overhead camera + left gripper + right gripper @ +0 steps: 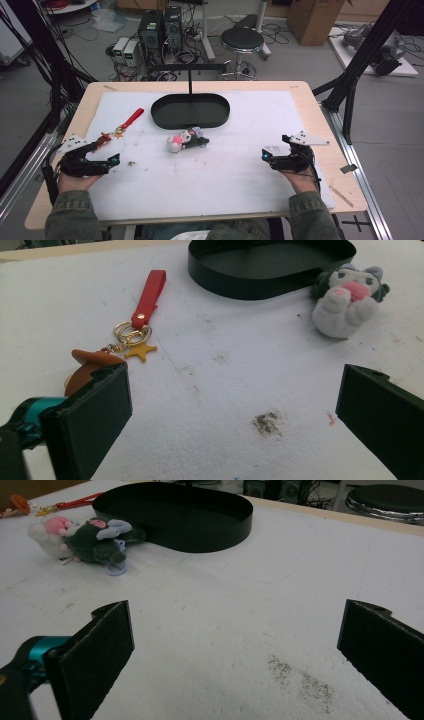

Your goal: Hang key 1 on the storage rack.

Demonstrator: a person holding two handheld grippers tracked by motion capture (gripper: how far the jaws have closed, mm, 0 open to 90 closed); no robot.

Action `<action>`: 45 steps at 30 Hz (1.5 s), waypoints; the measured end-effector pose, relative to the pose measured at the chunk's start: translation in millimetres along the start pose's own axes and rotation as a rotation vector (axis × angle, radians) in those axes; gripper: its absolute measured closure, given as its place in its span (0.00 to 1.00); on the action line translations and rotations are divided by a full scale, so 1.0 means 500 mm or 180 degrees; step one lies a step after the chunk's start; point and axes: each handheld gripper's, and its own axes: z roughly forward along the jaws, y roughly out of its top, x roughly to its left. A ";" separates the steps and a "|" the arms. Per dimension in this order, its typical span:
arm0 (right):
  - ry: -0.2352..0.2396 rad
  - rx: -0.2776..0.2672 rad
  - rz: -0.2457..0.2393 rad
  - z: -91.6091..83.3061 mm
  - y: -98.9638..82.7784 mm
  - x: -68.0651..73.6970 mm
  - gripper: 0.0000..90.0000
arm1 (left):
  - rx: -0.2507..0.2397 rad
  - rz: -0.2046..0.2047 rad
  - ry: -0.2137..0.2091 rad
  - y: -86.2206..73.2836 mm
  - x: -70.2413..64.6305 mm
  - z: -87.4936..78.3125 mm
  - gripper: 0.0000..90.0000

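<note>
Both grippers rest low at the table's near corners, left gripper (pixel 113 159) and right gripper (pixel 265 154), jaws wide apart and holding nothing, probably waiting; the plush toy (pixel 186 141) and keychain (pixel 121 128) lie just beside the black tray (pixel 190 120), ready for picking

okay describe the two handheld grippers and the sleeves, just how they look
Both the left gripper and the right gripper are black, with two flat, blocky black jaws and a teal glow near the jaw base. Each carries a pale grey three-cornered plate on top, and a black cable trails back along each wrist. The person's sleeves are olive green, like a heavy jacket.
</note>
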 end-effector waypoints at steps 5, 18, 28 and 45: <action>0.0008 0.0006 -0.0010 0.001 0.000 0.001 0.01 | 0.0001 0.0007 -0.0001 0.000 0.002 0.000 0.02; 0.0002 -0.0012 -0.0012 0.000 0.000 0.001 0.01 | 0.0010 0.0003 -0.0009 0.001 0.002 0.004 0.02; 0.0027 0.0026 0.0014 0.001 -0.002 0.003 0.01 | 0.0061 0.0087 0.0042 0.030 0.005 0.025 0.02; 0.0000 0.0014 0.0062 -0.004 -0.003 -0.001 0.01 | 0.0407 0.0358 -0.0021 0.095 0.023 0.079 0.02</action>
